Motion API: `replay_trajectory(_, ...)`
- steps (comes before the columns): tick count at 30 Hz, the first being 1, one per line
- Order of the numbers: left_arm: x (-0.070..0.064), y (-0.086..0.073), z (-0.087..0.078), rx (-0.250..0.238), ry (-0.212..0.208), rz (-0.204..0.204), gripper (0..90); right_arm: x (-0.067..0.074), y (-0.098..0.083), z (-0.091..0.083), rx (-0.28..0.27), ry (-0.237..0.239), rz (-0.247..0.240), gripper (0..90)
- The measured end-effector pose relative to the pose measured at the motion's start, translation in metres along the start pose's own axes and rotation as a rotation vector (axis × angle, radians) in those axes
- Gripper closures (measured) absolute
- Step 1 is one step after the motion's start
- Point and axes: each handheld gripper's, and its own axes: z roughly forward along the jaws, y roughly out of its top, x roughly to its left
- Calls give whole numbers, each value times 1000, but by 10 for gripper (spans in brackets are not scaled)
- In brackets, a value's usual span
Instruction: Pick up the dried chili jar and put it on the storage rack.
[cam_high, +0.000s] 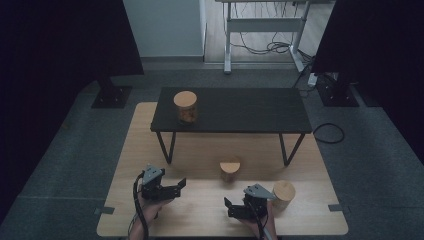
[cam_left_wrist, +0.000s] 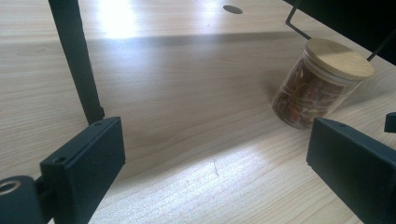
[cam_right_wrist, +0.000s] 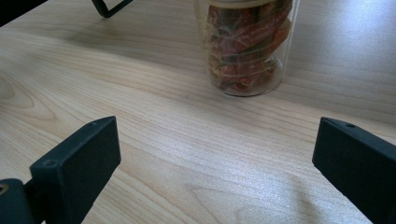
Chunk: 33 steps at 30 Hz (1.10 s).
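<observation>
**What the pictures cut off or leave unclear**

In the right gripper view, the jar (cam_right_wrist: 246, 46) at the upper middle loses its lid and top to the upper edge. In the left gripper view, the black table leg (cam_left_wrist: 77, 60) at upper left runs out at the top edge, and a small dark piece (cam_left_wrist: 391, 122) at the right edge is too cropped to identify. In the high view, the forearms at the bottom edge are cut off, and the contents of the far jar (cam_high: 185, 107) are too small to make out.
</observation>
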Motion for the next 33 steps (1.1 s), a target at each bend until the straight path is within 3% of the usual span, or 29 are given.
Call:
replay_trajectory(18, 0, 1, 0, 2, 2, 3, 39, -1, 3, 4, -1, -6, 29, 0)
replay_trajectory(28, 2, 1, -2, -3, 4, -2, 36, -9, 9, 10, -8, 34, 23, 12)
replay_trajectory(33, 2, 1, 0, 6, 2, -2, 36, -12, 11, 14, -2, 30, 24, 19)
